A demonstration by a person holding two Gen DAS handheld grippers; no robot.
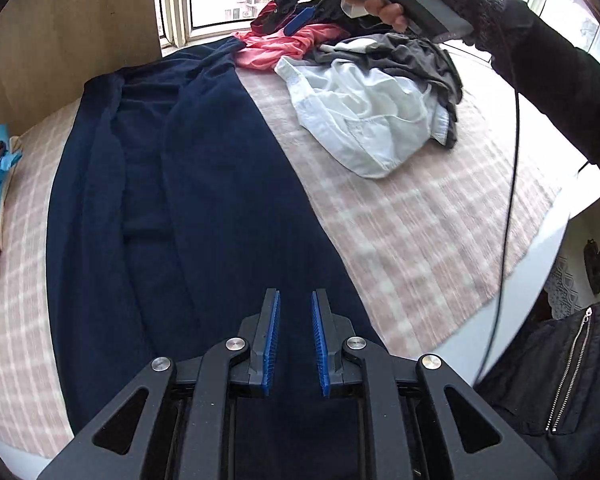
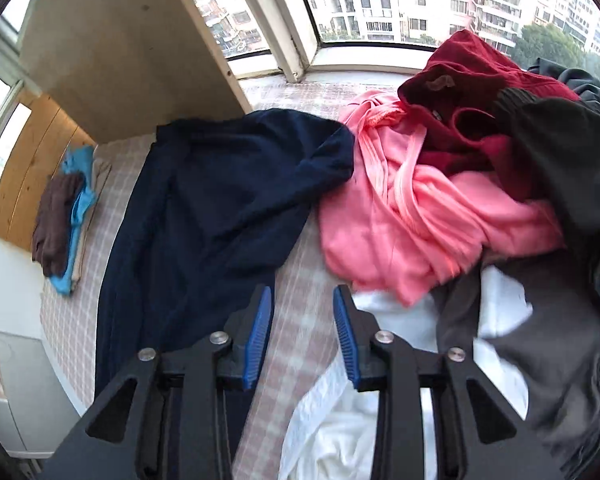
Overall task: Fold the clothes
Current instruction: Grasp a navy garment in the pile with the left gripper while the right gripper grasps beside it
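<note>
- Left wrist view: the left gripper [image 1: 296, 308] hovers over the navy garment [image 1: 188, 208], blue pads narrowly apart, nothing between them.
- The navy garment lies lengthwise on the pink checked cloth [image 1: 400, 232].
- Right wrist view: the right gripper [image 2: 302, 312] hangs with fingers parted, empty, between the navy garment and the unfolded clothes pile [image 2: 428, 208].
- A folded stack [image 2: 64, 224] sits at the far left.

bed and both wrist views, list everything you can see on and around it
navy garment: 1, dark blue, spread flat on the bed
pink garment: 1, coral, in the pile by the window
maroon garment: 1, dark red, atop the pile
white shirt: 1, white, crumpled at the pile's near side
grey garment: 1, dark grey, against the shirt
folded stack: brown on blue, far side
bed cover: pink check
left gripper: empty
right gripper: empty, over the cover
</note>
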